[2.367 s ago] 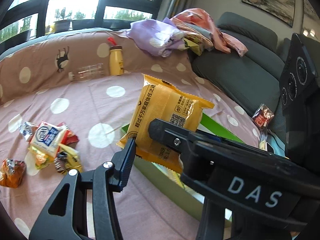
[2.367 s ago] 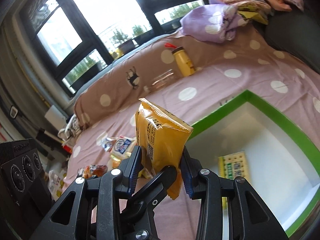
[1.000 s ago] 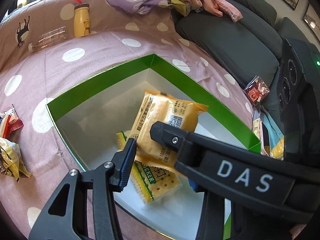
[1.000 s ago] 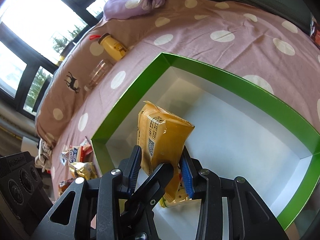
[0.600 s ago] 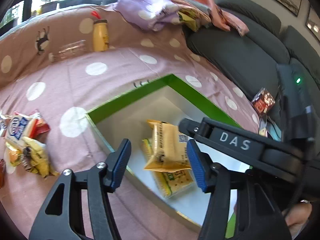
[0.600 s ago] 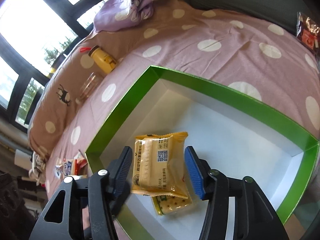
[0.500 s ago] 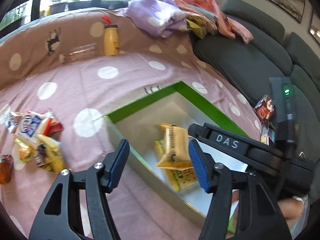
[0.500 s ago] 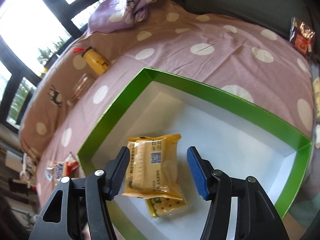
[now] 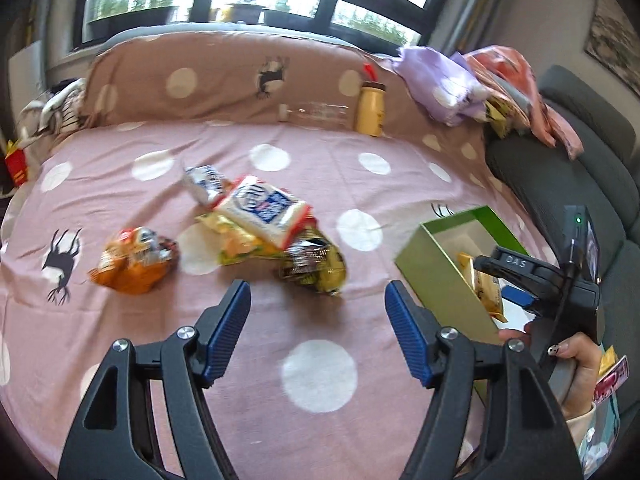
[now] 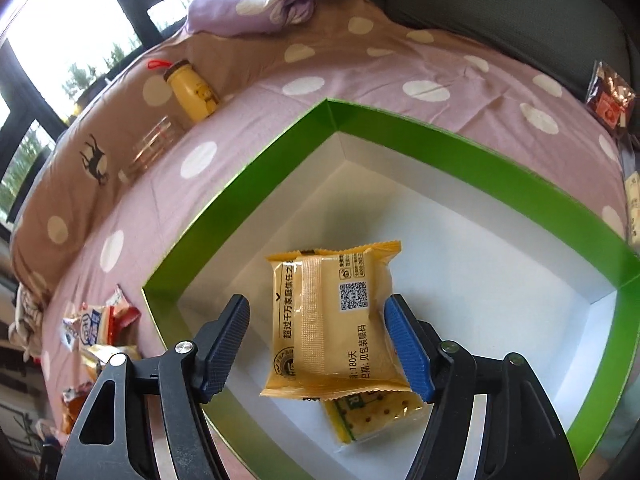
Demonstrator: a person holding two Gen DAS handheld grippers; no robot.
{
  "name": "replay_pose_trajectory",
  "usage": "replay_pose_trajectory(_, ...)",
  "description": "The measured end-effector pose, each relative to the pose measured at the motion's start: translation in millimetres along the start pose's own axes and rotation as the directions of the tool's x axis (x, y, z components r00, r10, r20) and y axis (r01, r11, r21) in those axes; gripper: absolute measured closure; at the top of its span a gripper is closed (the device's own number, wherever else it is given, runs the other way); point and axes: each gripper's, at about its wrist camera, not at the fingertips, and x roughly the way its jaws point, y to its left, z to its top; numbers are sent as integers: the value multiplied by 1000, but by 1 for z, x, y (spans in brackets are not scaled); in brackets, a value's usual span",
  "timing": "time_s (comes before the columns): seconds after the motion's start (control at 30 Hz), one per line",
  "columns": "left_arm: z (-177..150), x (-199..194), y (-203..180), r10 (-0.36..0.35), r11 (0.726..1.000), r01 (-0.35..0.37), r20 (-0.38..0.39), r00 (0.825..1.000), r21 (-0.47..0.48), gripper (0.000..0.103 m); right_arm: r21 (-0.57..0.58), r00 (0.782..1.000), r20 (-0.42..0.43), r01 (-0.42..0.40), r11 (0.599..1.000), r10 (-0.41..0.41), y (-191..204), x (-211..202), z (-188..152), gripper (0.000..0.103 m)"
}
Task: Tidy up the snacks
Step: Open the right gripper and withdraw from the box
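Snacks were found in two places: a yellow packet (image 10: 334,320) lay flat inside the green box (image 10: 240,184), resting on a cracker packet (image 10: 372,416) near the box's near corner, while a loose pile of snacks (image 9: 260,228) and an orange packet (image 9: 132,260) were left on the spotted bed cover (image 9: 320,372), well apart from the box. The right gripper (image 10: 318,344) was held over the box with its jaws spread; they had just been opening, and the yellow packet was seen between them but lying free on the box floor, though the right pad stood so close to its edge that contact could not be ruled out. The left gripper (image 9: 318,332) was pointed at the pile, its jaws likewise spread after just opening, with nothing between them. The step in hand was judged to be the release of one packet and the turn toward the next. A reach down to the pile and a closing on a single packet would be called for next. Against the earlier frames, the yellow packet was no longer pinched upright by both grippers, and the left view had swung from the box to the pile.
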Motion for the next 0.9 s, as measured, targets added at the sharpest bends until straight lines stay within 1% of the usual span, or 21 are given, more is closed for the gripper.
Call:
replay_pose_trajectory(0.07,-3,-4,13,13,999,-13,9,1000,-37,33,10,999,29,36,999,-36,0,-3,0,32)
replay_pose_trajectory(0.13,-5,-2,22,38,998,-37,4,999,-52,33,37,998,53,38,999,-40,-2,-6,1,32)
replay_pose_trajectory(0.17,-5,-1,27,51,997,-51,-2,999,-52,33,64,995,84,39,997,-45,-4,-10,1,32)
replay_pose_trajectory(0.2,-6,-1,31,60,997,-60,-3,998,-53,33,74,993,111,36,997,-44,-4,-13,1,32)
replay_pose_trajectory(0.23,-8,1,36,70,996,-70,-7,998,-62,33,70,992,119,33,997,-42,-3,-13,1,32)
replay_pose_trajectory(0.3,-10,3,45,70,993,-71,-19,997,-95,33,49,993,100,54,997,-59,0,-8,1,32)
replay_pose_trajectory(0.37,-11,4,50,71,991,-74,-27,997,-115,33,29,994,64,89,996,-91,3,1,0,32)
replay_pose_trajectory(0.4,-12,3,51,80,990,-82,-25,996,-114,33,18,994,50,95,995,-96,4,5,-1,32)
replay_pose_trajectory(0.43,-12,2,53,86,990,-88,-25,996,-111,33,13,996,41,82,997,-82,6,7,-2,32)
replay_pose_trajectory(0.5,-13,2,55,85,990,-88,-24,996,-108,33,-12,996,59,64,998,-63,13,6,-4,32)
replay_pose_trajectory(0.57,-12,2,56,63,991,-66,-26,998,-117,33,-44,988,102,122,992,-117,22,4,-4,32)
replay_pose_trajectory(0.6,-12,3,55,54,991,-57,-27,998,-120,33,-50,986,113,132,990,-126,25,3,-4,32)
replay_pose_trajectory(0.67,-12,4,54,44,992,-48,-30,999,-118,33,-39,988,112,115,993,-110,27,5,-3,32)
replay_pose_trajectory(0.77,-12,6,53,45,993,-48,-31,999,-109,33,-26,993,83,91,996,-88,35,12,1,32)
replay_pose_trajectory(0.9,-12,10,57,60,991,-65,-39,997,-119,33,-19,993,74,92,996,-91,48,18,3,32)
